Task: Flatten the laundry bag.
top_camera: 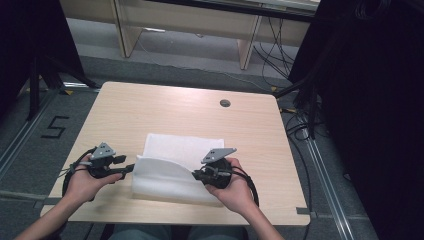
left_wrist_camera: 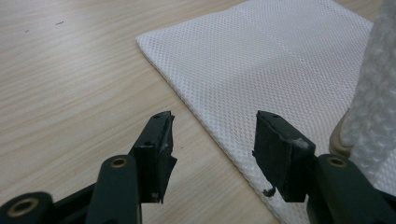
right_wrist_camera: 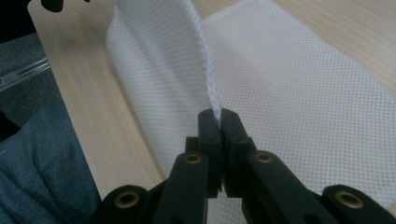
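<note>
1. Bare tabletop (top_camera: pixel 165 102) lies open beyond the cloth (top_camera: pixel 177 147), apart from a small round hole (top_camera: pixel 225 103).
2. The cloth's raised near edge stands between the left claw (top_camera: pixel 131 168) and right claw (top_camera: pixel 196 174).

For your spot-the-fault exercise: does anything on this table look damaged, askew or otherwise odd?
The left gripper's pads look worn: their edges are frayed and chipped, with a shred hanging loose. The cloth lies uneven because the right gripper pinches one edge and lifts it, which seems deliberate.
</note>
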Demonstrator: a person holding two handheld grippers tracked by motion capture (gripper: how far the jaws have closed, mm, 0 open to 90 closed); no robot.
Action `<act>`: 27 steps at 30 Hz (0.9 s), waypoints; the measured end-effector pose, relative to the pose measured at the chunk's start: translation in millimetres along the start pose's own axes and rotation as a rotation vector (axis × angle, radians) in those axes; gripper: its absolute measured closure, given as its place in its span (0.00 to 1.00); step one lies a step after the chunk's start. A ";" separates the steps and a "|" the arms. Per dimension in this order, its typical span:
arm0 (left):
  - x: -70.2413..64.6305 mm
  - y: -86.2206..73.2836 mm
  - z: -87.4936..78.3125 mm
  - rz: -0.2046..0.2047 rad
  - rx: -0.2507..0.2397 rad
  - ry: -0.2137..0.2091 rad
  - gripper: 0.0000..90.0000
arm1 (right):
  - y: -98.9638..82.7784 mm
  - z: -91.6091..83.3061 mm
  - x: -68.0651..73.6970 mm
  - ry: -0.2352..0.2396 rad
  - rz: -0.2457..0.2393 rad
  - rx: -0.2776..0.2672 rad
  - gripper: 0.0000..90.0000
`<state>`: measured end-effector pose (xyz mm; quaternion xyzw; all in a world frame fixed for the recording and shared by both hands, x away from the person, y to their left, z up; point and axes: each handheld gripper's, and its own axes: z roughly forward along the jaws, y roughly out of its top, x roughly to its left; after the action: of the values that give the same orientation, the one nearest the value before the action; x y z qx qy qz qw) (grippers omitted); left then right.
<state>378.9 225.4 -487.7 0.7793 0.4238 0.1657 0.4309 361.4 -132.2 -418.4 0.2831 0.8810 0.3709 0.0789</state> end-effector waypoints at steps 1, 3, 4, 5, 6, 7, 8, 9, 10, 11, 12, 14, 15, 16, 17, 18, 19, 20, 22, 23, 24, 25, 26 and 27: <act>0.0 0.0 0.0 0.000 0.000 0.000 0.52 | 0.0 0.0 0.0 0.000 0.000 0.000 0.99; 0.0 0.2 0.3 0.004 0.000 -0.004 0.52 | -1.2 -1.3 0.6 0.008 -0.002 0.013 0.99; -0.1 0.1 0.4 0.004 0.001 -0.005 0.52 | -2.9 -1.8 1.6 0.002 0.002 0.023 0.99; -0.1 0.1 0.4 0.004 0.001 -0.005 0.52 | -2.9 -1.8 1.6 0.002 0.002 0.023 0.99; -0.2 0.1 0.5 0.003 0.000 -0.005 0.52 | -5.2 -0.9 3.1 0.014 0.008 0.011 0.99; -0.2 0.1 0.5 0.003 0.001 -0.005 0.52 | -5.9 -1.3 3.5 0.007 0.011 0.020 0.99; -0.2 0.1 0.5 0.003 0.001 -0.005 0.52 | -5.9 -1.3 3.5 0.007 0.011 0.020 0.99; -0.3 0.2 0.5 0.003 0.000 -0.005 0.52 | -7.1 -0.4 3.9 0.020 0.006 0.015 0.99; -0.3 0.2 0.6 0.004 0.000 -0.006 0.52 | -8.2 -1.7 4.7 0.021 0.004 0.035 0.99; -0.3 0.2 0.7 0.003 0.001 -0.008 0.52 | -10.2 -1.1 6.2 0.025 0.002 0.043 0.99; -0.3 0.1 0.6 0.005 0.002 -0.008 0.52 | -11.7 -0.3 7.9 0.023 0.011 0.048 0.99; 0.7 0.4 -0.5 0.022 0.018 -0.009 0.52 | -14.2 0.9 9.2 0.039 0.002 0.054 0.99; 0.7 0.4 -0.5 0.022 0.018 -0.009 0.52 | -14.2 0.9 9.2 0.039 0.002 0.054 0.99; 0.6 0.5 -0.3 0.022 0.015 -0.010 0.52 | -15.2 1.4 10.2 0.037 0.004 0.053 0.99; 0.6 0.5 -0.3 0.023 0.016 -0.011 0.52 | -17.5 2.5 11.3 0.037 -0.001 0.043 0.99; 0.4 0.5 -0.3 0.022 0.016 -0.009 0.52 | -17.5 0.8 13.6 0.050 0.021 0.071 0.99; 0.3 0.5 -0.1 0.023 0.015 -0.013 0.52 | -18.9 2.3 14.6 0.042 0.019 0.069 0.99; 0.2 0.4 0.0 0.024 0.015 -0.014 0.52 | -20.4 2.3 15.5 0.043 0.008 0.076 0.98; -1.2 0.3 1.1 0.007 0.001 -0.016 0.52 | -22.1 3.9 17.8 0.056 0.026 0.063 0.98; -1.4 0.3 1.3 0.005 -0.003 -0.017 0.52 | -22.5 3.6 16.7 0.072 0.000 0.078 0.98; -1.5 0.3 1.3 0.005 -0.002 -0.017 0.52 | -24.1 4.7 18.6 0.061 0.029 0.075 0.98; -1.1 0.3 1.1 0.011 0.002 -0.017 0.52 | -24.5 4.1 19.0 0.072 0.026 0.091 0.98; -1.3 0.3 1.3 0.009 0.001 -0.017 0.52 | -25.9 5.7 19.3 0.070 0.016 0.077 0.98; -1.4 0.3 1.3 0.010 0.001 -0.018 0.52 | -26.2 5.0 19.6 0.071 0.015 0.090 0.98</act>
<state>379.0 223.5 -488.1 0.7832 0.4160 0.1608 0.4332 335.4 -133.0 -438.9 0.2796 0.8968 0.3414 0.0322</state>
